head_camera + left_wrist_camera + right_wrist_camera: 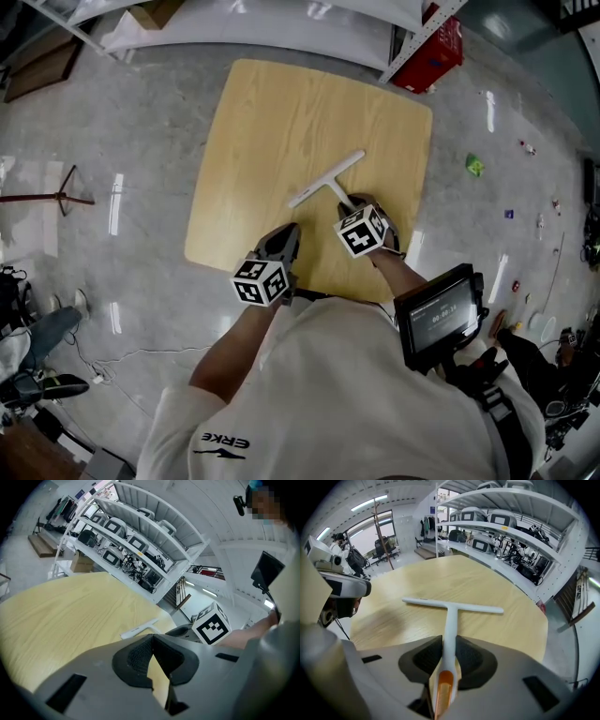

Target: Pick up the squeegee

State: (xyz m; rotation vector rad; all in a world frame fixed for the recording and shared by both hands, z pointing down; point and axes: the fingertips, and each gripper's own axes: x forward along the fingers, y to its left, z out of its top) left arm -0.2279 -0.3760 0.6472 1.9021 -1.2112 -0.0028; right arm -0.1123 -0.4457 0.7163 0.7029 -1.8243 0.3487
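Wood-grain tabletop, pale yellow: table [281, 141] stands on glossy grey floor [141, 150]. White T-shaped squeegee [323, 180] lies flat on it, a bit to 4 o'clock of table centre in head view. Crossbar runs 8-to-2 o'clock, handle heads off twd 5 o'clock, orange patch at grip end (seen in right gripper view [451, 616]).

R gripper [359, 202] sits at the handle's 5 o'clock end, pointing steeply down. Its own view [449, 641] shows the handle running straight btwn the two dark pads, both pads [469, 656] against its sides, so it's clamped on the squeegee handle. Squeegee itself looks flat on the table, crossbar at 12 o'clock of the jaws.

L gripper [286, 234] is at 7–8 o'clock of the R one, near the table's 6 o'clock edge, apart from the squeegee. Its own view [152, 637]: pad tips meet, only bare tabletop showing thru the gap lower down, so clenched on nothing. Squeegee [138, 630] shows just past its tips at 11 o'clock, R gripper's marker cube [211, 624] at 2 o'clock.

Off the table: red crate [436, 47] at 1 o'clock under white shelving [281, 23], small green item [475, 166] on floor at 3 o'clock. Black screen unit [441, 314] hangs at the person's chest.
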